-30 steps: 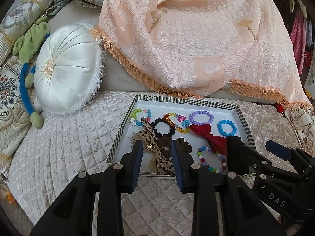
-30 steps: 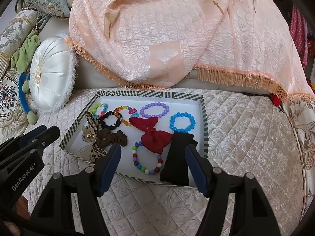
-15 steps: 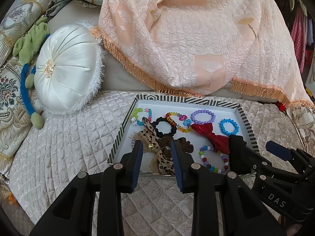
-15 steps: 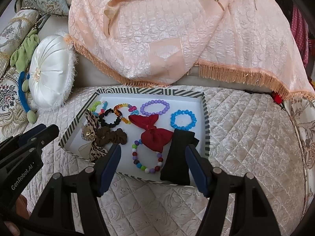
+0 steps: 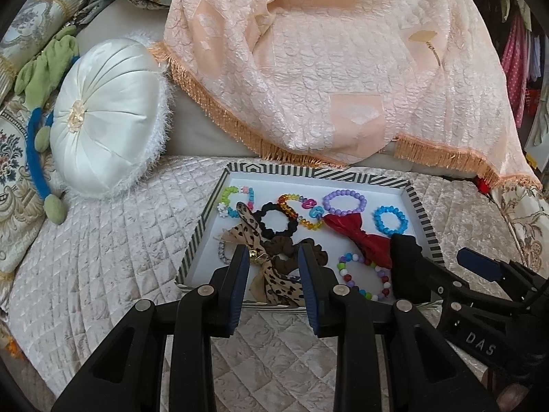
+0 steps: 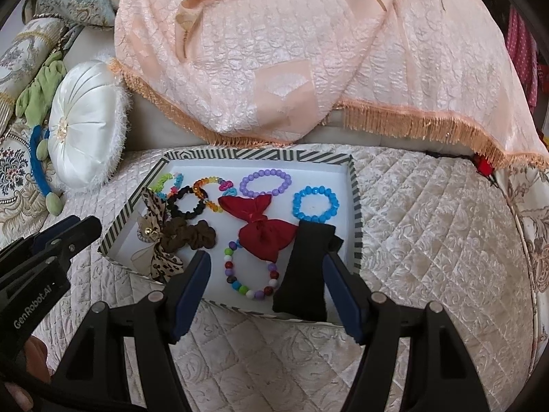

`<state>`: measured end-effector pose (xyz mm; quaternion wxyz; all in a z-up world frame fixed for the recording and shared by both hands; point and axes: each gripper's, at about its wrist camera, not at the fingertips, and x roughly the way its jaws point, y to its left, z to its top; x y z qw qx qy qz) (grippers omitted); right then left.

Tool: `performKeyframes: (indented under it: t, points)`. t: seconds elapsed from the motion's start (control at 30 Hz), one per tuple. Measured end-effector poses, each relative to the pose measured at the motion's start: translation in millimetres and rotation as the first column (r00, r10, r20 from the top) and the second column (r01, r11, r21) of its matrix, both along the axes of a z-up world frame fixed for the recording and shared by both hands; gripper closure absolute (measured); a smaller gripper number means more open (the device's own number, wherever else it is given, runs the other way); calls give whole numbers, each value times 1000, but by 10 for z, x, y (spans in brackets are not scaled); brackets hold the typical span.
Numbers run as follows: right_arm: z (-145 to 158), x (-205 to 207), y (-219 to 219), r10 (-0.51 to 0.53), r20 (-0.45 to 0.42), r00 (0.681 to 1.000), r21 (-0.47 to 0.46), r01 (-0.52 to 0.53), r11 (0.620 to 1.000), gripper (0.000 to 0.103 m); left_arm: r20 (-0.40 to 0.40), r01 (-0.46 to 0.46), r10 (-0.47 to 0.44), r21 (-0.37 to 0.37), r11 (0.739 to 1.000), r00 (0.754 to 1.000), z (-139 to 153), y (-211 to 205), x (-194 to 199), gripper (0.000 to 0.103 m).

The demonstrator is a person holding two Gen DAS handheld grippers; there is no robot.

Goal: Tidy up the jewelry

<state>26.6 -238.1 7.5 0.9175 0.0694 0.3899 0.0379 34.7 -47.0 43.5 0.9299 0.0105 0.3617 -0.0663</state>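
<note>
A quilted sofa seat (image 5: 103,240) carries a striped tray (image 5: 423,219) of bracelets and hair ties. Left view: the left gripper (image 5: 273,257) hangs spread and empty over the leopard bow (image 5: 254,240). Right view: the right gripper (image 6: 266,262), spread, frames a beaded bracelet (image 6: 250,271) beside a black cloth (image 6: 305,267). Lowering straight would avoid snagging neighbours.
</note>
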Motion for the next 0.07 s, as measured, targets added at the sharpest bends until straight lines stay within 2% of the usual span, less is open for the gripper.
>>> performKeyframes:
  t: [0.07]
  points:
    - [-12, -1, -71, -14, -3, 1000, 10, 14, 1000, 32, 2, 0, 0, -3, 1000, 1000, 6, -4, 4, 86]
